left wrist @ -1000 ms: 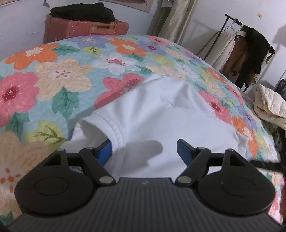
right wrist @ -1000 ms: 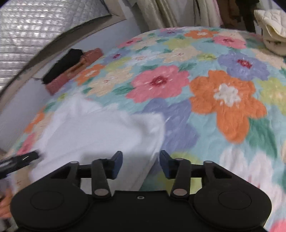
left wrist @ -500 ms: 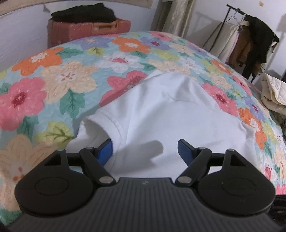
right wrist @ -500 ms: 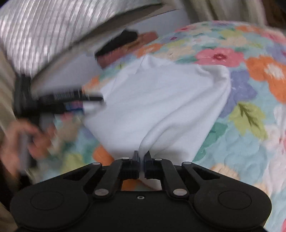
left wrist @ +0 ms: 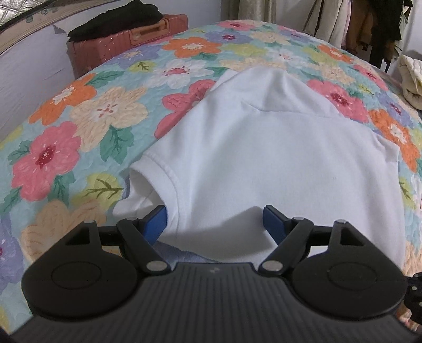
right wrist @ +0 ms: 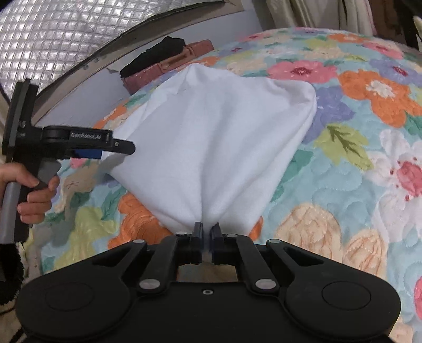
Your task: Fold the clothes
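Note:
A white garment lies on the flowered bedspread. My left gripper is open, its blue pads on either side of the garment's near hemmed edge, low over it. In the right wrist view my right gripper is shut on a bunched near corner of the white garment, with cloth fanning out from the jaws. The left gripper shows there at the garment's left edge, held by a hand.
A pink suitcase with black clothes on it stands beyond the bed's far edge. A clothes rack and a cream quilted bundle stand at the right. The bedspread extends to the right.
My right gripper moved to the garment's corner and shut on it, pulling the cloth taut. My left gripper stayed open at the hem, and its view shifted slightly.

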Demonstrator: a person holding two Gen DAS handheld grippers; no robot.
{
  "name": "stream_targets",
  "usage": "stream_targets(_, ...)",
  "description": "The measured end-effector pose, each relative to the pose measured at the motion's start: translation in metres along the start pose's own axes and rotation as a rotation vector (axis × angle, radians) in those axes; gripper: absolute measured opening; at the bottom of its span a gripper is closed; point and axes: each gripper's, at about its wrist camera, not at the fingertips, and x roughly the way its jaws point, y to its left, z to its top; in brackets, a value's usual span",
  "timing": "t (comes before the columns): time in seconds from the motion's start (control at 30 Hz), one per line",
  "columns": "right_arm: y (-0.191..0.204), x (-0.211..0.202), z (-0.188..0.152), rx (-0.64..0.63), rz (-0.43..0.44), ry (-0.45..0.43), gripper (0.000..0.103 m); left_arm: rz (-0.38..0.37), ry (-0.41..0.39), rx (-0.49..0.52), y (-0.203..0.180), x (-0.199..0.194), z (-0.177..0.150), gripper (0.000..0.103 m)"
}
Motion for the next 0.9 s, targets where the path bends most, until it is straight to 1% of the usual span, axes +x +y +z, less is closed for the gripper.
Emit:
stream_targets(0.07, 0.001, 0.000, -0.001, -0.010, -0.003, 0.000, 0.006, 0.006, 0.006, 0.001, -0.001, -0.003, -0.001, 0.079)
stream_targets(0.13, 0.002, -0.001, -0.001, -0.026, -0.018, 0.002, 0.012, 0.008, 0.018, 0.001, -0.004, -0.007, -0.002, 0.079)
stream_targets(0.23, 0.003, -0.001, 0.000, -0.028, -0.022, 0.006, 0.014, -0.026, 0.038, -0.003, -0.008, -0.015, -0.007, 0.079)
stream_targets(0.3, 0.002, -0.001, -0.001, -0.028, -0.025, 0.006, 0.018, -0.035, 0.037, 0.009, -0.013, -0.021, -0.011, 0.079)
stream_targets(0.37, 0.001, -0.002, -0.001, -0.023, -0.024, 0.005, 0.019, -0.026, 0.040, 0.029, -0.020, -0.026, -0.016, 0.079)
stream_targets(0.5, 0.002, -0.005, -0.002, -0.028, -0.029, 0.004, 0.021, -0.043, 0.047, 0.052, -0.030, -0.037, -0.024, 0.080)
stream_targets(0.53, 0.004, -0.007, -0.003, -0.033, -0.036, 0.003, 0.023, -0.042, 0.050, 0.056, -0.033, -0.040, -0.026, 0.080)
stream_targets(0.57, 0.007, -0.009, -0.003, -0.038, -0.044, 0.002, 0.028, -0.042, 0.052, 0.060, -0.035, -0.043, -0.027, 0.080)
stream_targets(0.67, 0.014, -0.016, -0.004, -0.065, -0.074, -0.004, 0.034, -0.048, 0.032, 0.098, -0.043, -0.056, -0.033, 0.080)
stream_targets(0.73, 0.017, -0.021, -0.004, -0.077, -0.085, -0.007, 0.035, -0.050, 0.014, 0.131, -0.049, -0.065, -0.038, 0.080)
stream_targets(0.83, 0.019, -0.030, -0.003, -0.074, -0.096, -0.023, 0.037, -0.058, 0.018, 0.137, -0.052, -0.074, -0.046, 0.080)
stream_targets(0.9, 0.020, -0.037, -0.002, -0.070, -0.102, -0.037, 0.040, -0.063, 0.021, 0.141, -0.055, -0.080, -0.051, 0.080)
